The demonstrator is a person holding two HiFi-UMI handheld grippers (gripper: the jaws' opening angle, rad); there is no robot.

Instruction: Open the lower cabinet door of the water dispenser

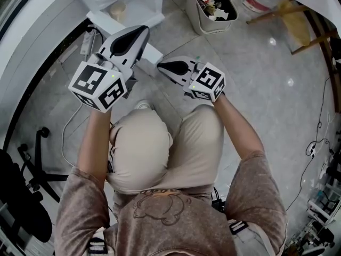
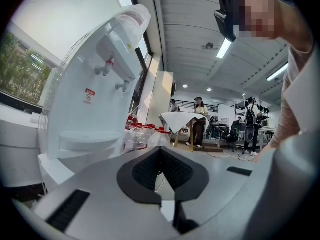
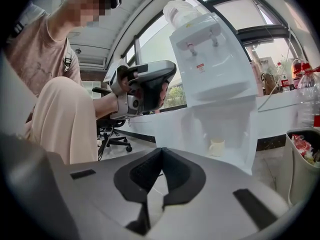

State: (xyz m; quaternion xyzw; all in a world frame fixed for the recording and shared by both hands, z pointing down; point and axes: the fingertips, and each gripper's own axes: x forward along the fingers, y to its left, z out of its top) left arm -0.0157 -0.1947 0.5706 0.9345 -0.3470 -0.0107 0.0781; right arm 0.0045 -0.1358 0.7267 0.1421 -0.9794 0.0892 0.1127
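Observation:
The white water dispenser (image 3: 215,59) stands ahead of me, its two taps above a drip tray; it also fills the left of the left gripper view (image 2: 95,99). Its lower cabinet (image 3: 240,124) stands open, with a pale cup (image 3: 217,146) inside. The cabinet door (image 3: 172,126) is swung out to the left. My right gripper (image 3: 161,150) is shut with nothing between its jaws and sits a short way in front of the open cabinet. My left gripper (image 1: 143,32) is held level beside the dispenser, shut and empty. It also shows in the right gripper view (image 3: 150,84).
A bin full of rubbish (image 1: 212,7) stands right of the dispenser, with plastic bottles (image 3: 306,91) behind it. A black office chair (image 1: 26,191) is at my left and a cable (image 1: 66,135) lies on the tiled floor. Wooden table legs (image 1: 303,28) are at the far right.

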